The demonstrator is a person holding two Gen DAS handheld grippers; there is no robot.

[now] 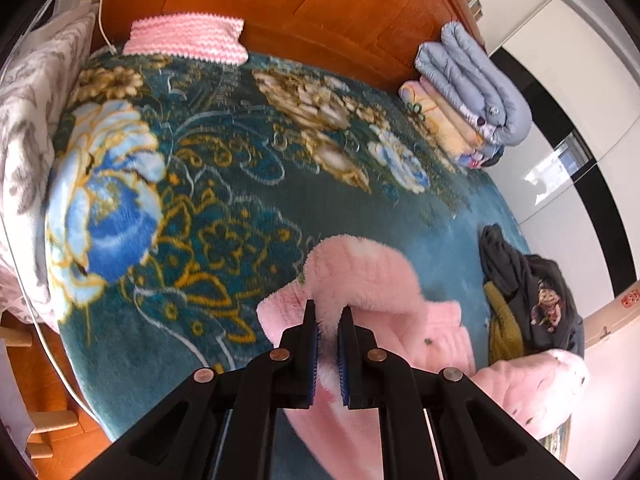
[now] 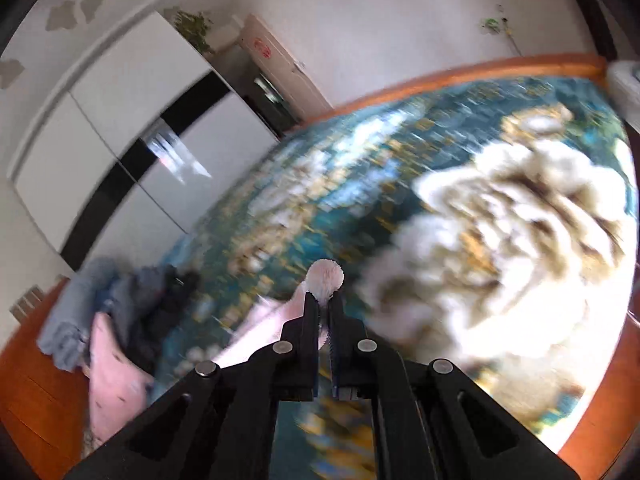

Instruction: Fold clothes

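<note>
A fluffy pink garment lies bunched on the teal floral blanket at the near right of the bed. My left gripper is shut on a thick fold of it, fleece filling the gap between the blue pads. In the right wrist view, which is motion-blurred, my right gripper is shut on another edge of the same pink garment, a tuft sticking out past the fingertips, held above the blanket.
A dark garment pile lies right of the pink one. Folded blue and yellow quilts and a pink pillow sit by the wooden headboard. A grey-patterned pillow is at left. White wardrobe doors stand beyond.
</note>
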